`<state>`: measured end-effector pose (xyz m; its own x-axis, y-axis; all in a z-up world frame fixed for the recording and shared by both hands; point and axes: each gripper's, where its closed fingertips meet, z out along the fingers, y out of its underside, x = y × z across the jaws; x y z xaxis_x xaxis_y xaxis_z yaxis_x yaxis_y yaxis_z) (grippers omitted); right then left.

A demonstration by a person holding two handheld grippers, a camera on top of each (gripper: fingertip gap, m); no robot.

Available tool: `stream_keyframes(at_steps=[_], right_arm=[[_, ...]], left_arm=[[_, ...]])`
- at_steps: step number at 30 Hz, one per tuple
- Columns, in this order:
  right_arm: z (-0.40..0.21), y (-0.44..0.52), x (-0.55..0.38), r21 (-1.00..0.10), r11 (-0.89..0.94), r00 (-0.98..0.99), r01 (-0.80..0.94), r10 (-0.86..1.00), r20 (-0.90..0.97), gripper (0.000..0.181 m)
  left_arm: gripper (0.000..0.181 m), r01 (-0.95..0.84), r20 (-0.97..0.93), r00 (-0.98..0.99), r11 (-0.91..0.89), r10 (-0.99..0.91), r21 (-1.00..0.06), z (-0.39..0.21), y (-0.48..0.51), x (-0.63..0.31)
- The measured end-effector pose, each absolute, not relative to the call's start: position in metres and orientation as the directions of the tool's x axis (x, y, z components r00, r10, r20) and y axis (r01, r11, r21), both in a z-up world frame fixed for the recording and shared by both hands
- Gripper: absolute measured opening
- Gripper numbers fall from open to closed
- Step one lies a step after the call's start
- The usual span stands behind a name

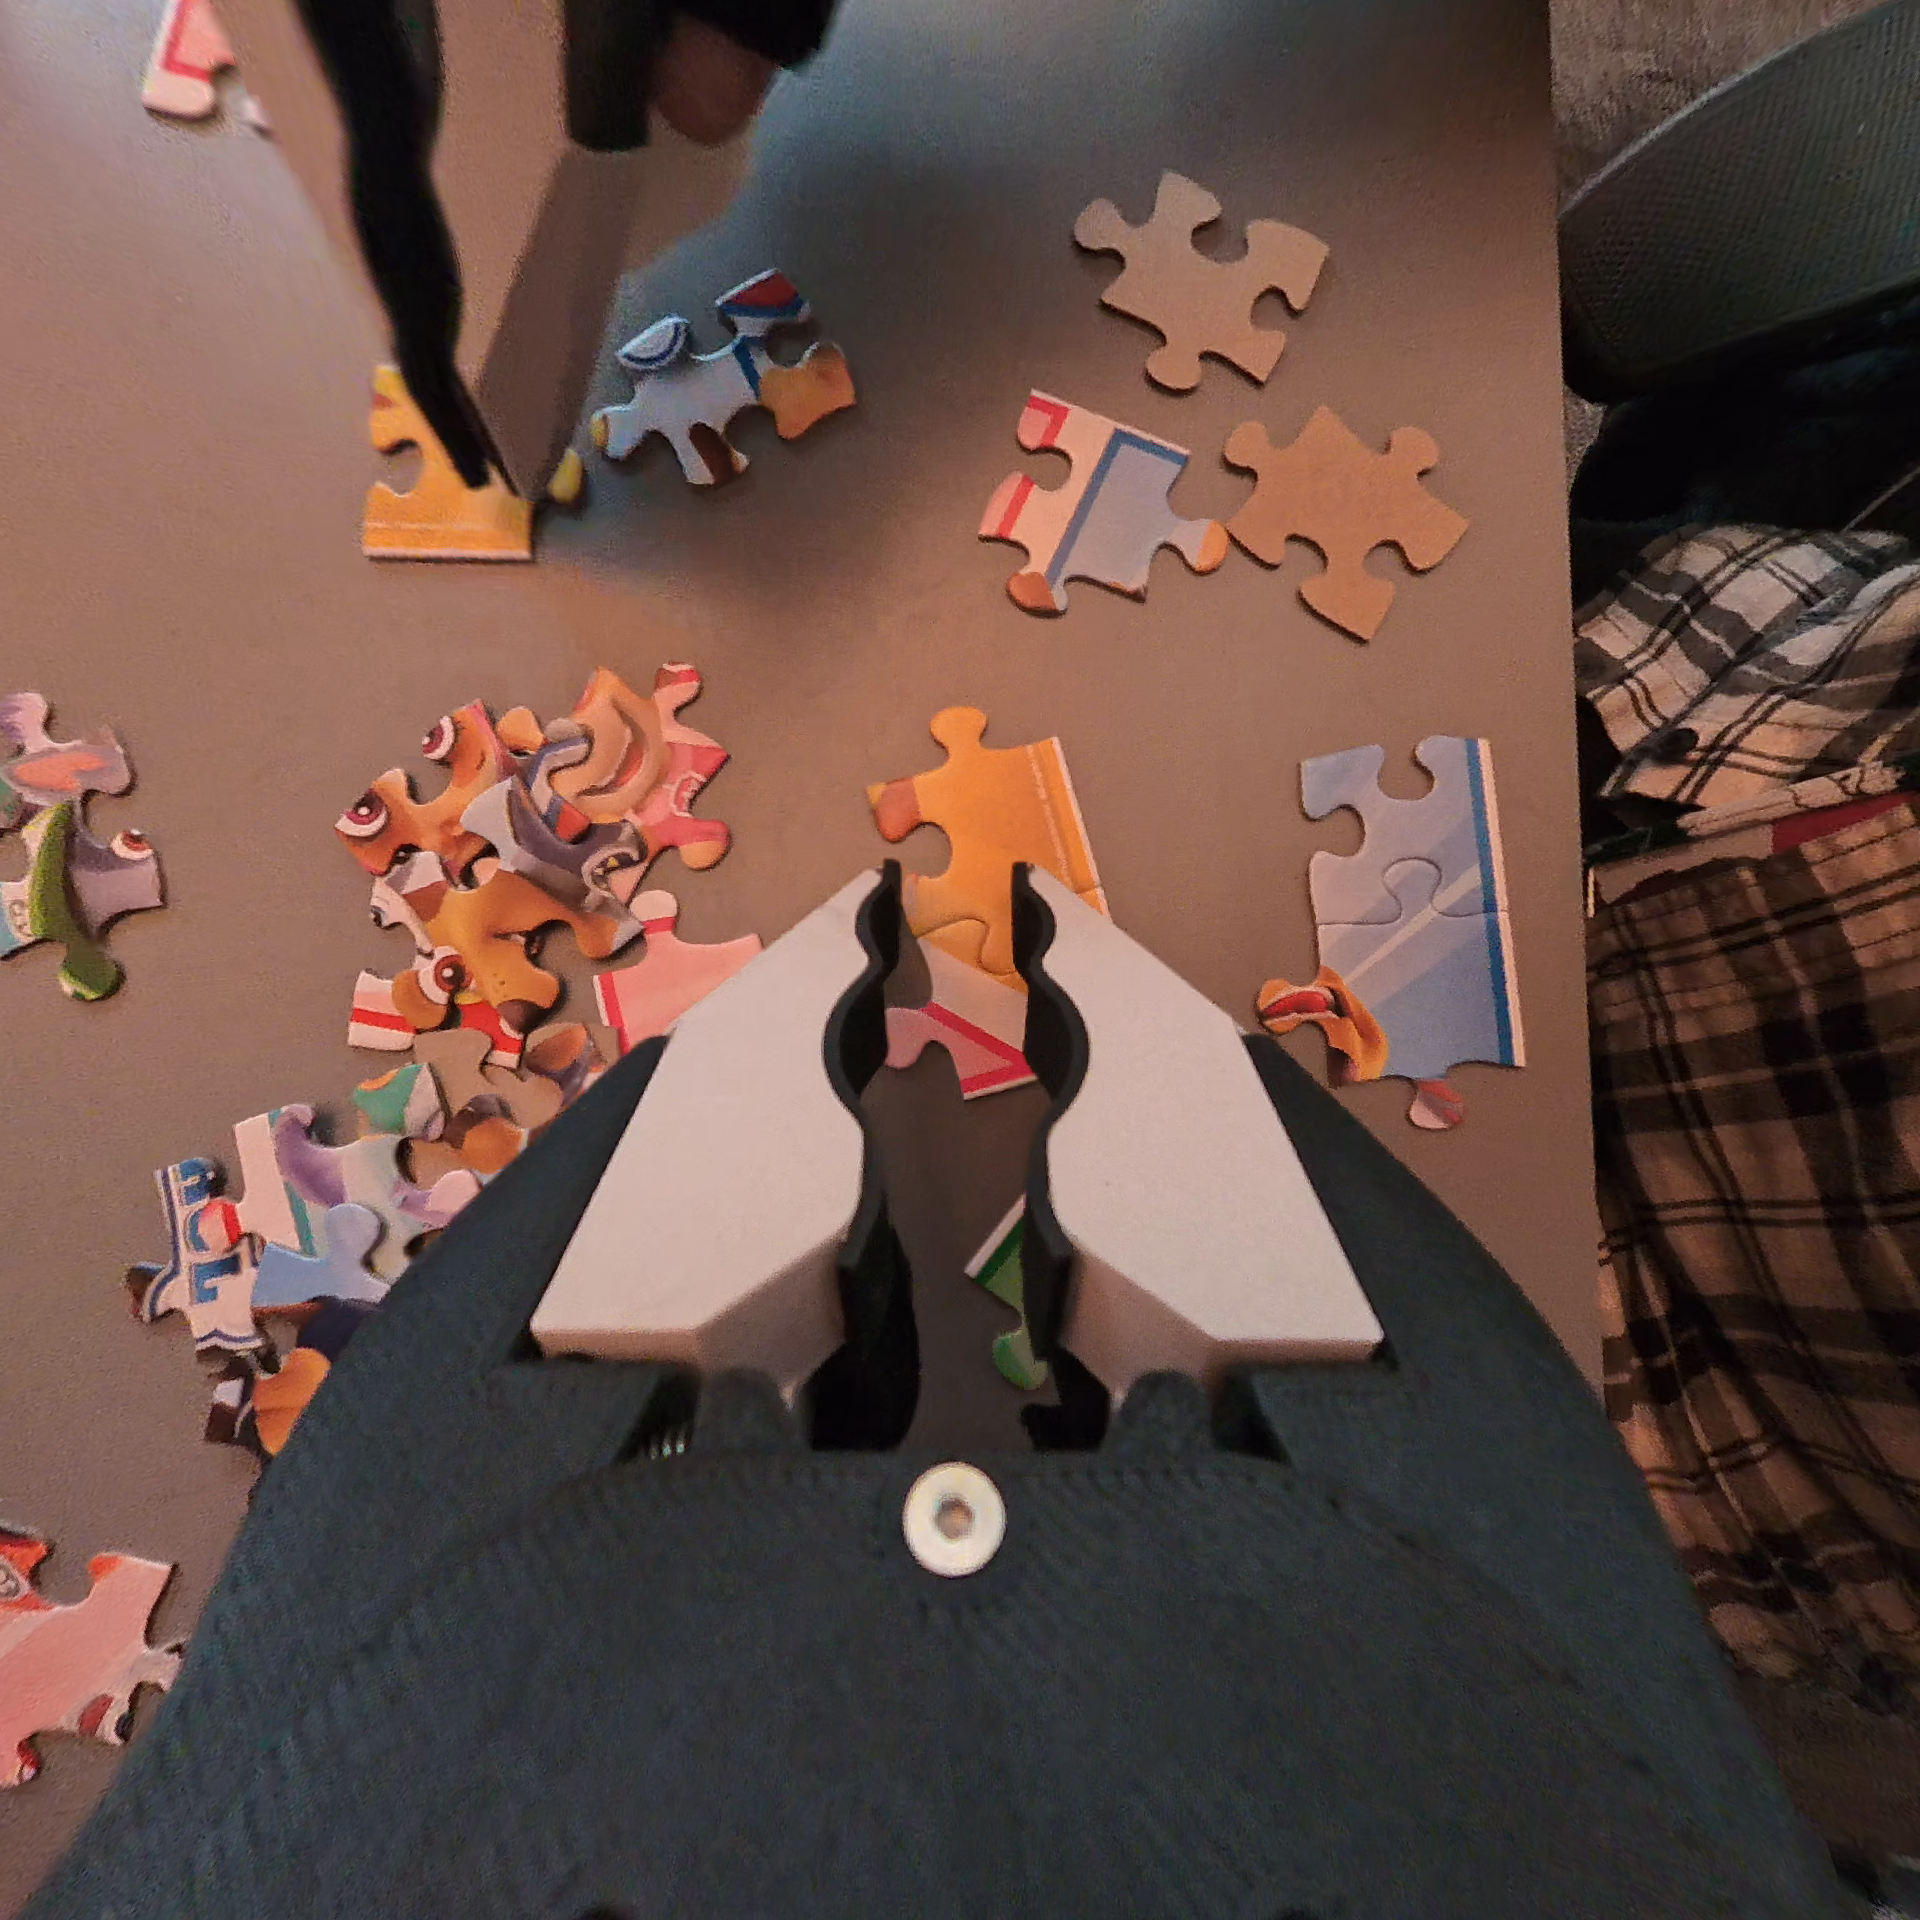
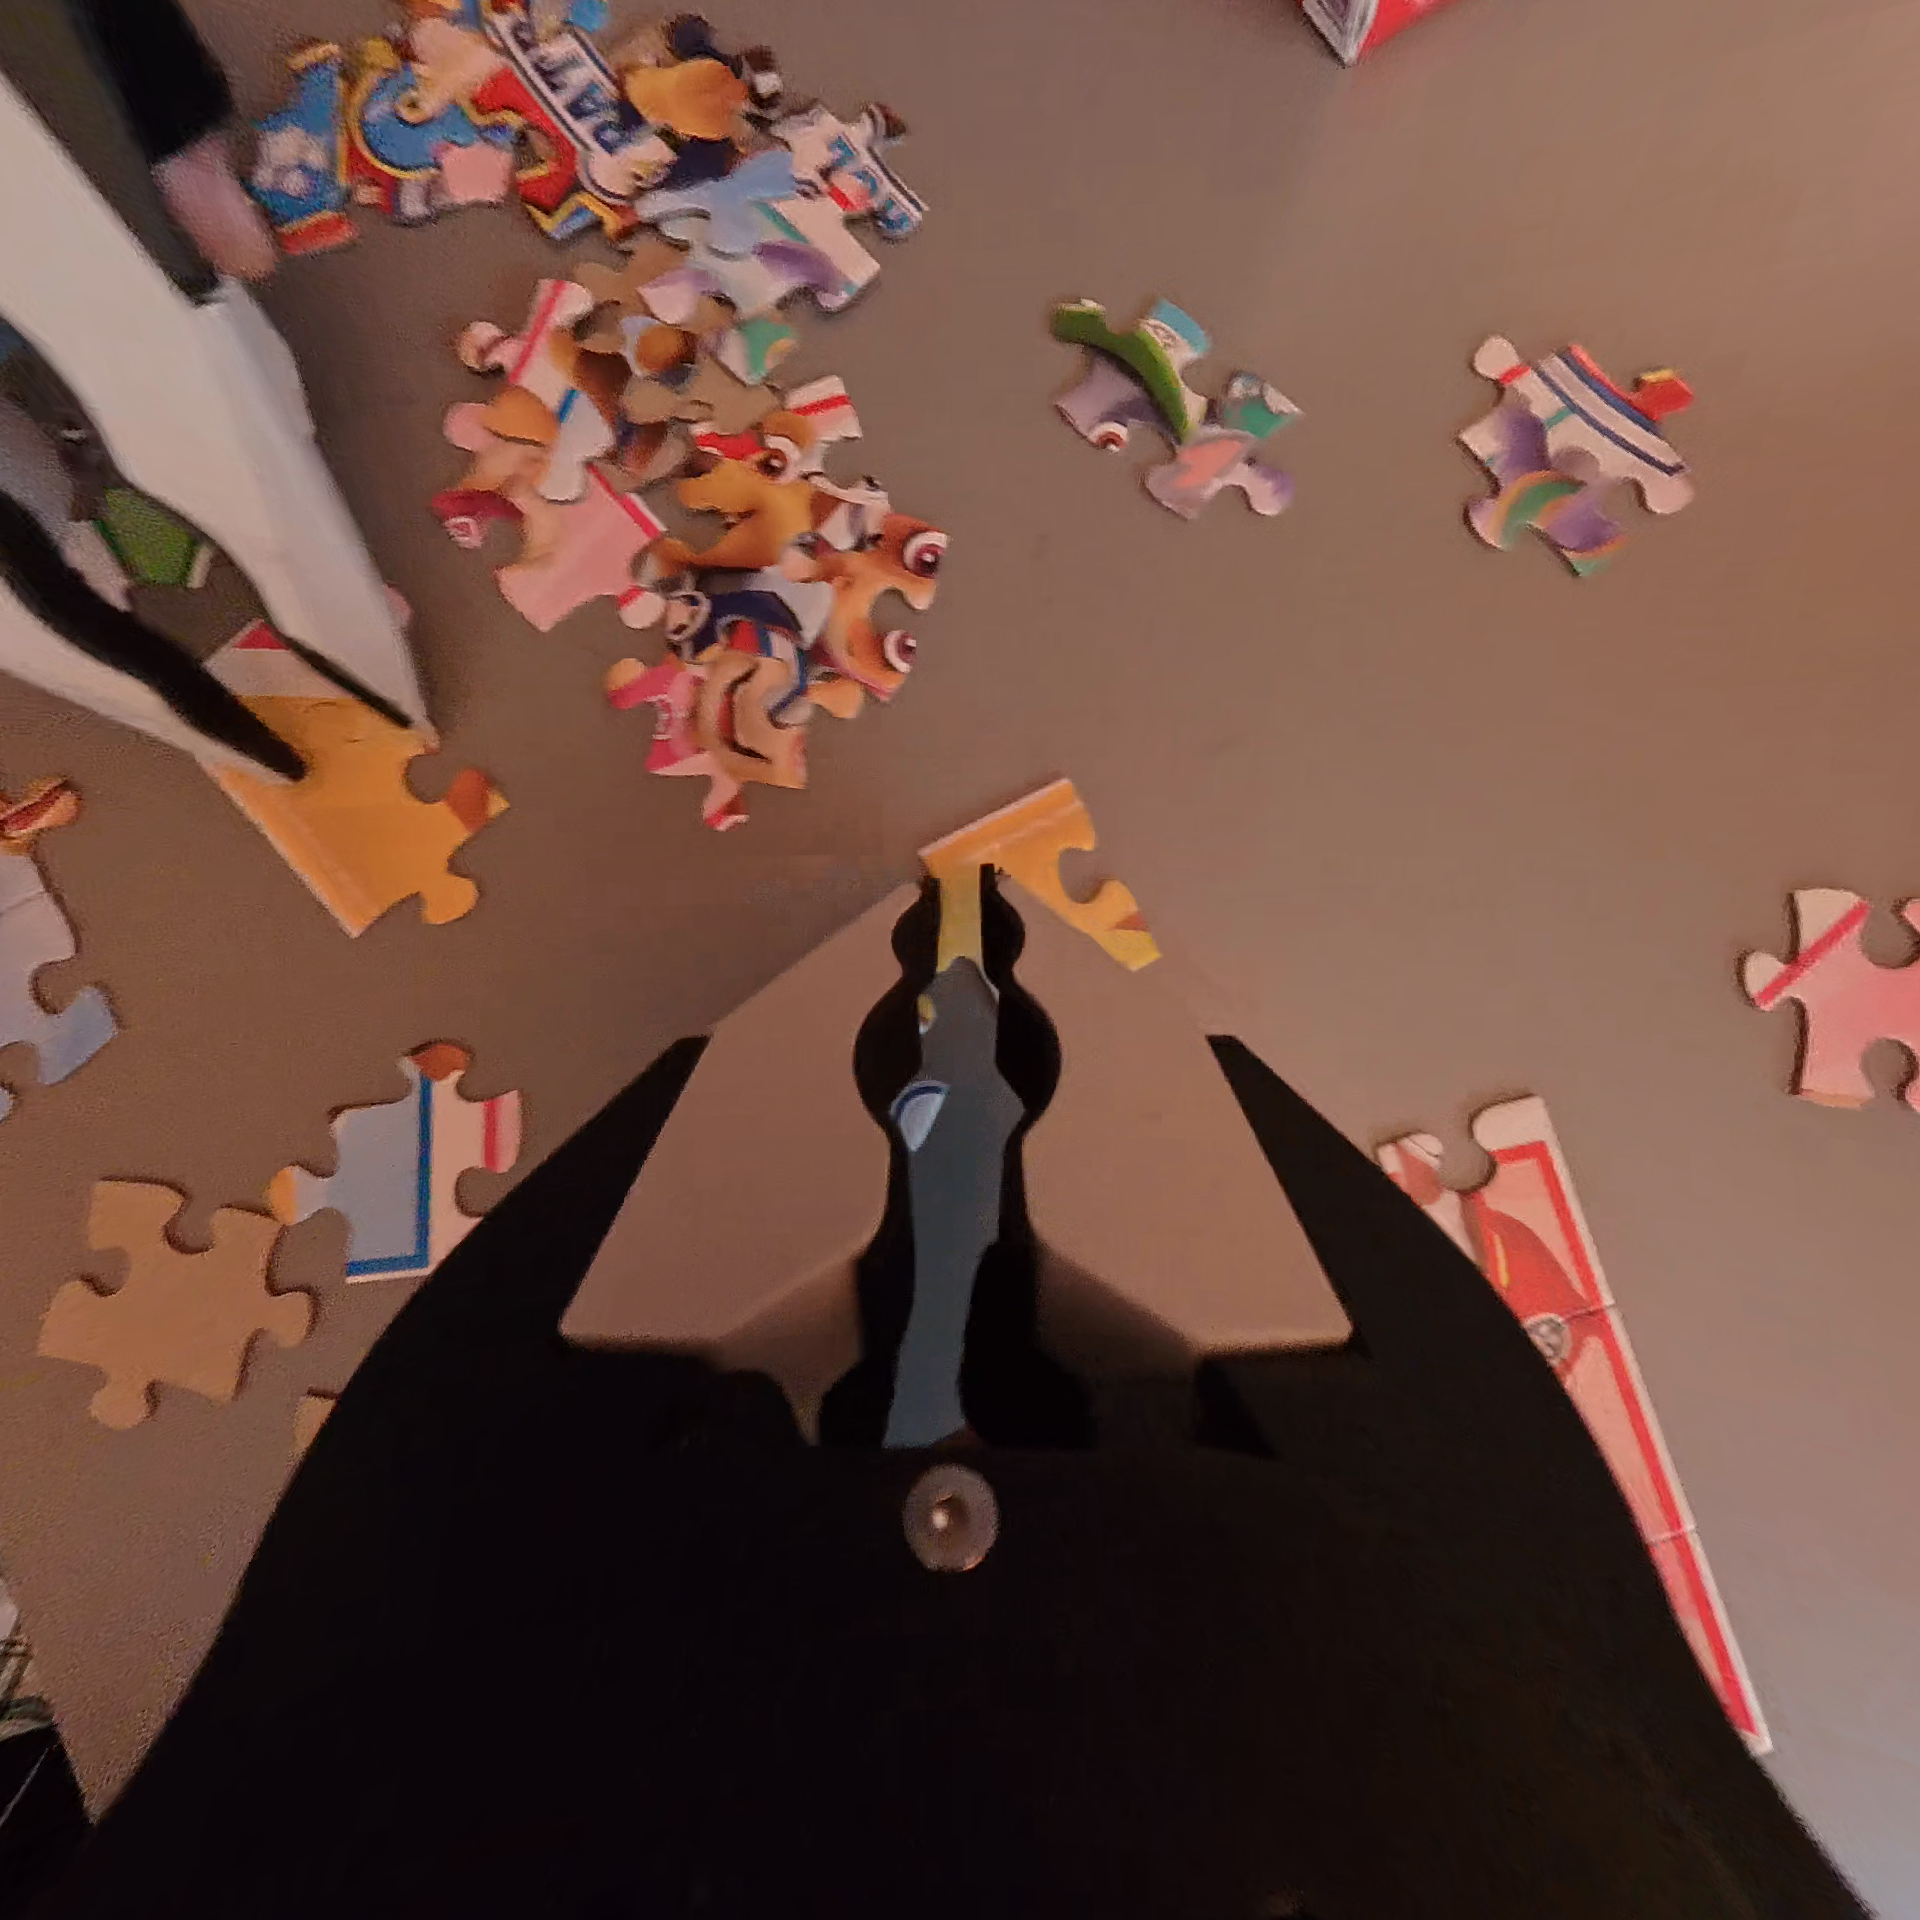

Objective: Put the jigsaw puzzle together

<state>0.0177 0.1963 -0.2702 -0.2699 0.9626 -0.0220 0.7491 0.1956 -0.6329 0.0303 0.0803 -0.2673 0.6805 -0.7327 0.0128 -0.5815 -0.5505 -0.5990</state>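
Brown table (image 1: 914, 623) is lying under everything. My right claw (image 2: 961, 883) is pinching a yellow corner piece (image 2: 1049, 862) at its tips, holding it just above the table. My left claw (image 1: 956, 883) is hanging spread apart over a joined yellow and pink piece (image 1: 987, 821), not squeezing it. I am seeing a big pile of loose pieces (image 1: 520, 883) lying beside it, on its left.
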Motion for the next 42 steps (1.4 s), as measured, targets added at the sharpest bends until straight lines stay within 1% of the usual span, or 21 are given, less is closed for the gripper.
stream_keyframes(at_steps=[1, 4, 6, 8, 10, 13, 15, 20, 25, 30, 33, 34, 36, 38, 40, 41, 42], right_arm=[[-0.27, 0.192, 0.02, -0.636, 0.202, -0.279, 0.745, 0.96, -0.022, 0.004], [-0.274, 0.187, 0.026, -0.623, 0.231, -0.296, 0.747, 0.955, 0.0, 0.006], [-0.269, 0.195, 0.024, -0.631, 0.217, -0.254, 0.745, 0.967, 0.033, 0.016], [-0.268, 0.204, 0.019, -0.636, 0.17, -0.199, 0.753, 0.98, 0.025, 0.036], [-0.274, 0.206, 0.017, -0.61, 0.149, -0.184, 0.778, 0.983, 0.005, 0.041], [-0.275, 0.204, 0.013, -0.614, 0.166, -0.203, 0.772, 0.979, 0.01, 0.031], [-0.275, 0.196, 0.014, -0.607, 0.198, -0.241, 0.77, 0.97, 0.011, 0.021], [-0.275, 0.179, 0.022, -0.606, 0.248, -0.31, 0.756, 0.951, 0.001, 0.021], [-0.275, 0.149, 0.036, -0.589, 0.382, -0.476, 0.712, 0.88, -0.004, 0.021], [-0.275, 0.118, 0.054, -0.564, 0.524, -0.64, 0.638, 0.768, -0.01, 0.021], [-0.275, 0.105, 0.062, -0.552, 0.577, -0.694, 0.602, 0.72, -0.003, 0.021], [-0.274, 0.107, 0.062, -0.542, 0.581, -0.683, 0.608, 0.73, 0.016, 0.021], [-0.271, 0.113, 0.063, -0.525, 0.54, -0.624, 0.657, 0.781, 0.023, 0.028], [-0.268, 0.12, 0.066, -0.525, 0.469, -0.537, 0.711, 0.843, 0.025, 0.029], [-0.269, 0.127, 0.072, -0.52, 0.392, -0.452, 0.759, 0.892, 0.013, 0.039], [-0.269, 0.131, 0.074, -0.525, 0.349, -0.405, 0.776, 0.914, 0.01, 0.041], [-0.27, 0.132, 0.075, -0.53, 0.303, -0.365, 0.792, 0.931, -0.012, 0.038]], left_arm=[[0.021, -0.577, 0.013, 0.685, -0.553, -0.728, -0.601, -0.266, 0.081, 0.03], [0.023, -0.578, -0.007, 0.707, -0.571, -0.708, -0.584, -0.267, 0.084, 0.026], [0.023, -0.58, -0.012, 0.708, -0.572, -0.706, -0.58, -0.266, 0.084, 0.028], [0.023, -0.577, -0.014, 0.714, -0.577, -0.7, -0.579, -0.266, 0.085, 0.03], [0.023, -0.573, -0.011, 0.719, -0.583, -0.695, -0.576, -0.268, 0.086, 0.03], [0.023, -0.566, -0.006, 0.726, -0.593, -0.687, -0.572, -0.27, 0.086, 0.03], [0.024, -0.571, 0.0, 0.725, -0.601, -0.689, -0.559, -0.273, 0.084, 0.03], [0.024, -0.587, 0.017, 0.705, -0.596, -0.709, -0.548, -0.274, 0.077, 0.032], [0.023, -0.642, 0.014, 0.662, -0.577, -0.749, -0.505, -0.275, 0.066, 0.026], [0.02, -0.667, -0.014, 0.67, -0.594, -0.742, -0.449, -0.275, 0.062, 0.009], [0.02, -0.665, -0.043, 0.675, -0.582, -0.737, -0.467, -0.269, 0.07, 0.009], [0.02, -0.666, -0.043, 0.666, -0.567, -0.745, -0.485, -0.265, 0.072, 0.015], [0.02, -0.677, -0.059, 0.65, -0.542, -0.758, -0.499, -0.263, 0.078, 0.024], [0.019, -0.692, -0.064, 0.634, -0.528, -0.771, -0.492, -0.265, 0.084, 0.031], [0.021, -0.707, -0.07, 0.624, -0.524, -0.778, -0.475, -0.271, 0.09, 0.036], [0.023, -0.711, -0.066, 0.621, -0.527, -0.781, -0.465, -0.274, 0.091, 0.038], [0.023, -0.711, -0.065, 0.623, -0.529, -0.78, -0.463, -0.276, 0.094, 0.04]])
